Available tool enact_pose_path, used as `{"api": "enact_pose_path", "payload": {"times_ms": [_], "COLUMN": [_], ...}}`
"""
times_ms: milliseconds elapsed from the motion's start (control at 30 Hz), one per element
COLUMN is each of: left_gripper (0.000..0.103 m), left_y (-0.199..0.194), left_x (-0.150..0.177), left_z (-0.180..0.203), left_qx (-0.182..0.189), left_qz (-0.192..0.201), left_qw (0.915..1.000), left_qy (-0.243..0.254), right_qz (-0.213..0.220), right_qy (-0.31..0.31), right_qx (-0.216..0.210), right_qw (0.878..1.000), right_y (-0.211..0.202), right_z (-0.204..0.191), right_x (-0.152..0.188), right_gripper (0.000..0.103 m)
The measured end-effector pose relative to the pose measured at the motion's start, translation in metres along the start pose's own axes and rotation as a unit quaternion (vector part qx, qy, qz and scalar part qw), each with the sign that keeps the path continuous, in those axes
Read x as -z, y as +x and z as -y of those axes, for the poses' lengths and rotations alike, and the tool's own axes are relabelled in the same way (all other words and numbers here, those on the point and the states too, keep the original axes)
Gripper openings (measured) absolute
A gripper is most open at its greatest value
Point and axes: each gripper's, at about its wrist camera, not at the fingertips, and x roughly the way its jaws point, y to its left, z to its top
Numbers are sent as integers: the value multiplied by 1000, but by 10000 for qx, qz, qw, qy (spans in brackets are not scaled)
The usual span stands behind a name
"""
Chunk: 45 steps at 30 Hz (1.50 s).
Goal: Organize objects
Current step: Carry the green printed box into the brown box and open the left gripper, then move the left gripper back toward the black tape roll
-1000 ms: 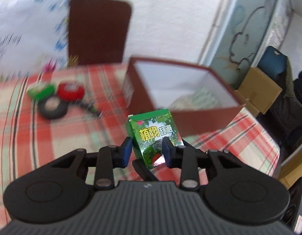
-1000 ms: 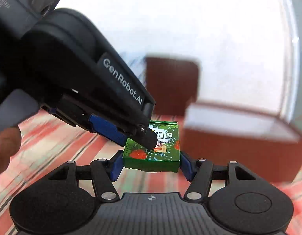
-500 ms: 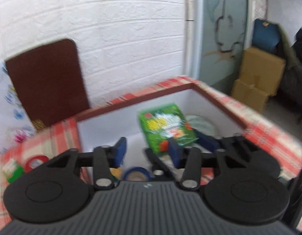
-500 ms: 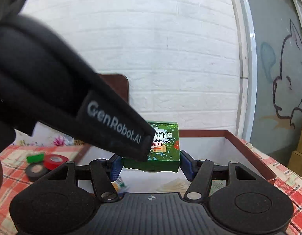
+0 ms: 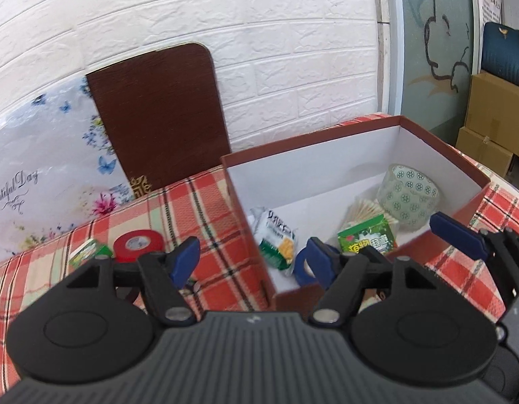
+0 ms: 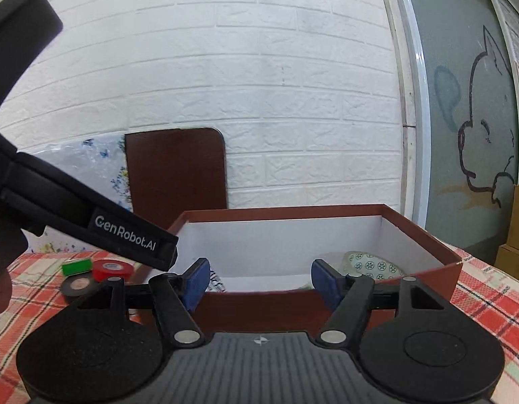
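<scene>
Left gripper (image 5: 252,257) fingers just opened, empty, green box (image 5: 367,239) in carton (image 5: 441,148), hidden from right view, right gripper (image 6: 261,277) fingers opening, empty

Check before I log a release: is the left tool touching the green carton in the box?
Apart. The left wrist view shows the left tool open and empty, the green carton lying inside the box.

One brown box (image 5: 437,141), three tape rolls (image 5: 138,243) outside it, two small green cartons (image 5: 367,239).
</scene>
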Motion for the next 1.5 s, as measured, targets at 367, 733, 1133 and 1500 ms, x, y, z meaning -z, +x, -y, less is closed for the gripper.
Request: {"api": "enact_pose_path", "payload": {"times_ms": [367, 733, 1133, 1500], "left_gripper": [76, 91, 103, 103], "left_y": [-4, 25, 24, 26], "left_x": [59, 150, 174, 176], "left_z": [-72, -189, -221, -221], "left_qx": [-606, -1354, -1113, -1128], "left_qz": [-329, -937, -196, -193], "left_qw": [9965, 9756, 9703, 9706], "left_qy": [-477, -1453, -2140, -2117], "right_qz": [-516, -1782, -1928, -1945], "right_qy": [-248, -552, -1135, -1170], "right_qx": [-1006, -1659, -1767, -1904], "right_qw": [9933, 9683, 9585, 9551], "right_y": [-12, 29, 148, 149], "right_z": [-75, -135, -214, -224], "right_x": [25, 54, 42, 48], "right_gripper": [67, 67, 68, 75]}}
